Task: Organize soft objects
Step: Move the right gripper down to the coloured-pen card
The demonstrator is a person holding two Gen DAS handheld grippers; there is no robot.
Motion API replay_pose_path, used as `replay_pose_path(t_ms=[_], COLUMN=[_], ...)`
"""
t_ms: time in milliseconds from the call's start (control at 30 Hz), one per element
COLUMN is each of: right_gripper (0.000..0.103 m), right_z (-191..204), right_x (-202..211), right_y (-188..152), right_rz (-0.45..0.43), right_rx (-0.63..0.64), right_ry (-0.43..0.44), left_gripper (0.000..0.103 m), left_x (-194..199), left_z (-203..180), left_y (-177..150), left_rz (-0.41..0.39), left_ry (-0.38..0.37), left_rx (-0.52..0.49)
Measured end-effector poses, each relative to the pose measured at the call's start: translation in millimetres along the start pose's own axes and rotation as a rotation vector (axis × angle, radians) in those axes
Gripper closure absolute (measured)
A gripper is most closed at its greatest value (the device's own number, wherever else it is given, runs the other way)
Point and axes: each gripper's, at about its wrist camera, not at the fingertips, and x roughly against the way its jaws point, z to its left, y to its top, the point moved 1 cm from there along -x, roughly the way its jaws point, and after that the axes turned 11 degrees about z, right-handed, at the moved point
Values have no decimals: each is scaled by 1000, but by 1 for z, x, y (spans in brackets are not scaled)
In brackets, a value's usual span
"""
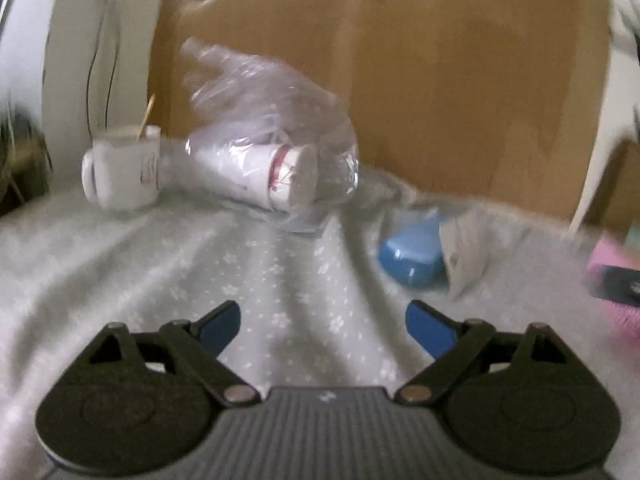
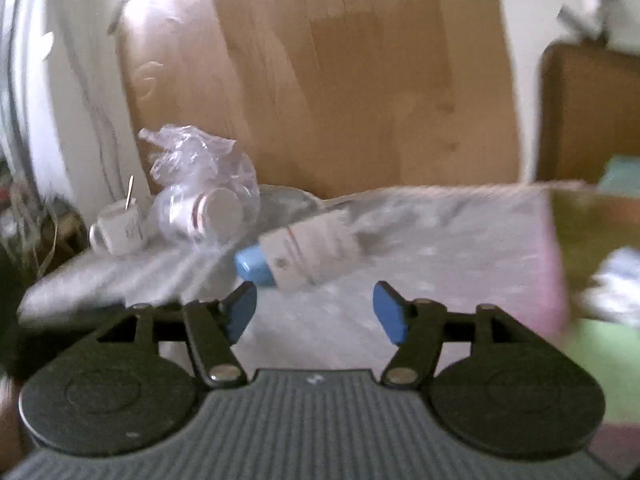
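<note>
While both tools, left (image 1: 323,326) and right (image 2: 315,312), gape apart, a bagged cup stack (image 1: 276,172) lies on the cloth (image 1: 120,264).

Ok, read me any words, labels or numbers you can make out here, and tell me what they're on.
No text is readable in either view.
Upright white cup: dark and red marks, too blurred.
Cups in the plastic bag: red print, too blurred.
White box: red line only.

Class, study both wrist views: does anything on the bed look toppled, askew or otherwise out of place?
Yes. A stack of paper cups lies on its side inside a crumpled clear plastic bag, beside an upright cup. A blue case sits half tucked under a fold of the floral sheet. Both tools are open and hold nothing.
</note>
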Motion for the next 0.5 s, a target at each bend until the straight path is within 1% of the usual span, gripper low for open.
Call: replay_pose_path(t_ms=[33,100,233,267,300,333,367,400,467,500], right_gripper=[33,32,31,31,32,34,37,40,41,49], right_z=[4,11,15,15,16,16,14,10,2,-3], right_x=[-18,-55,-111,-124,-133,-136,-137,-132,-112,-100], right_y=[14,40,71,76,80,80,78,75,66,62], right_rz=[14,38,112,132,155,175,194,193,156,145], right_rx=[-43,-115,-232,-230,-214,-206,-211,-222,-244,-252], right_ry=[12,9,-44,-74,-122,-156,-161,-141,-122,-118], left_gripper=[10,10,8,8,8,8,8,8,8,7], left_x=[-1,-1,0,0,0,-1,0,-1,-5,-6], left_z=[1,-1,-9,-9,-8,-7,-5,-4,-1,0], left_y=[1,0,1,1,1,2,1,2,4,4], left_rz=[0,-4,-23,-21,-15,-7,2,14,39,51], left_ry=[-9,-16,-14,-17,-21,-27,-33,-38,-44,-46], left_rx=[15,4,-35,-33,-26,-17,-9,-1,15,23])
